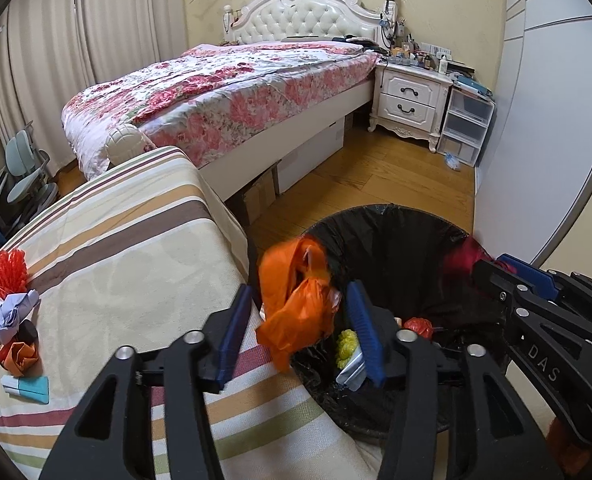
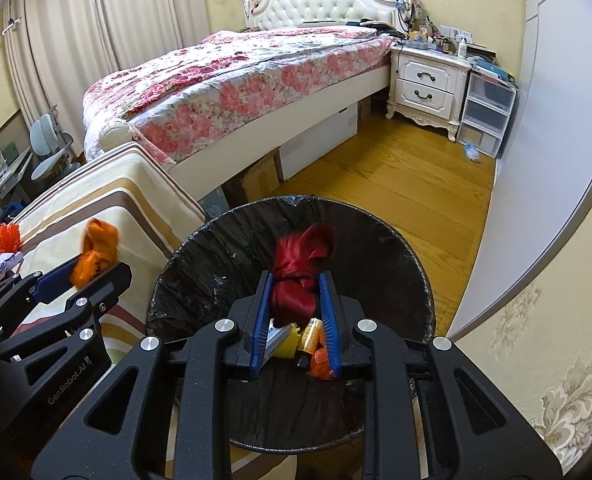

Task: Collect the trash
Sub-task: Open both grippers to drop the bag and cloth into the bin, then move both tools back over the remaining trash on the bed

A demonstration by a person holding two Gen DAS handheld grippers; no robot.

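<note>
The orange bag (image 1: 296, 300) hung loose between the left tool's (image 1: 296, 332) parted jaws, over the near rim of the black-lined bin (image 1: 396, 216); it looked mid-drop. The right tool (image 2: 296, 300) clenched a red bag (image 2: 296, 276) above the bin, due for release next. More scraps (image 1: 10, 320) waited on the striped tabletop (image 1: 136, 260), nothing blocking.

Orange bag (image 1: 296, 304), red bag (image 2: 300, 280), black bin liner (image 2: 216, 272), blue-padded black tongs (image 2: 296, 320), cream tabletop cloth (image 1: 128, 264) striped brown and tan, bedspread (image 1: 216, 92) in pink floral.
</note>
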